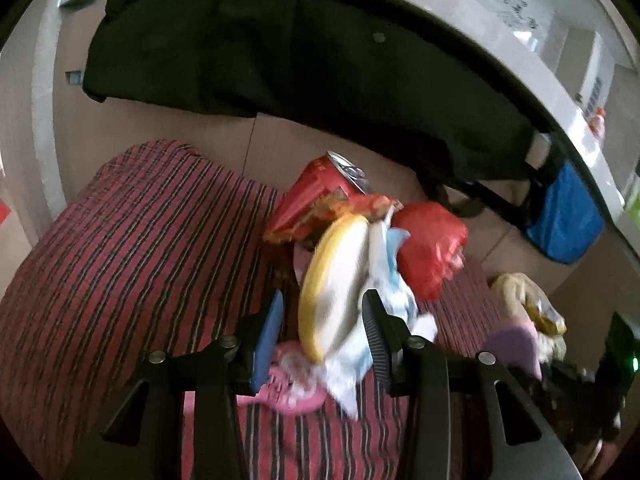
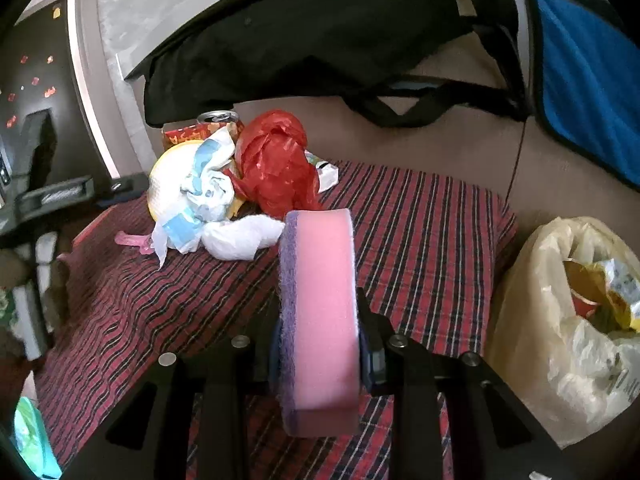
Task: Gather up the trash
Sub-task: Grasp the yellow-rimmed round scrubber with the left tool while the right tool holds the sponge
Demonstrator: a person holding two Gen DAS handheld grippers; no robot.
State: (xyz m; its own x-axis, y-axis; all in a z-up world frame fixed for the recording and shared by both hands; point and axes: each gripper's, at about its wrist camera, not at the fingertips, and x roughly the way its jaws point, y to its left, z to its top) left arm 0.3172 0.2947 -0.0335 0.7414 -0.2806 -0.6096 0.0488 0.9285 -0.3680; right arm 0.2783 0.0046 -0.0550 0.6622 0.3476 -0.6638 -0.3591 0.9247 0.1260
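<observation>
A bag (image 2: pixel 560 332) beside the striped cloth (image 2: pixel 420 240) already holds some trash. The pile (image 2: pixel 224 176) remains uncollected. The right gripper (image 2: pixel 320 344) has its jaws clamped on a sponge (image 2: pixel 320 312); the left gripper (image 1: pixel 320 320) has its jaws spread around a disc (image 1: pixel 336 284).

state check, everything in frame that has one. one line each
left tongs: open, straddling the yellow-rimmed disc
right tongs: shut on the pink sponge
pink sponge: on edge, clamped
yellow-rimmed disc: tilted on edge, not yet gripped
red can: opened, lying tilted in the pile
red plastic bag: crumpled
white tissue: wadded on the striped cloth
trash bag: mouth open, partly filled
</observation>
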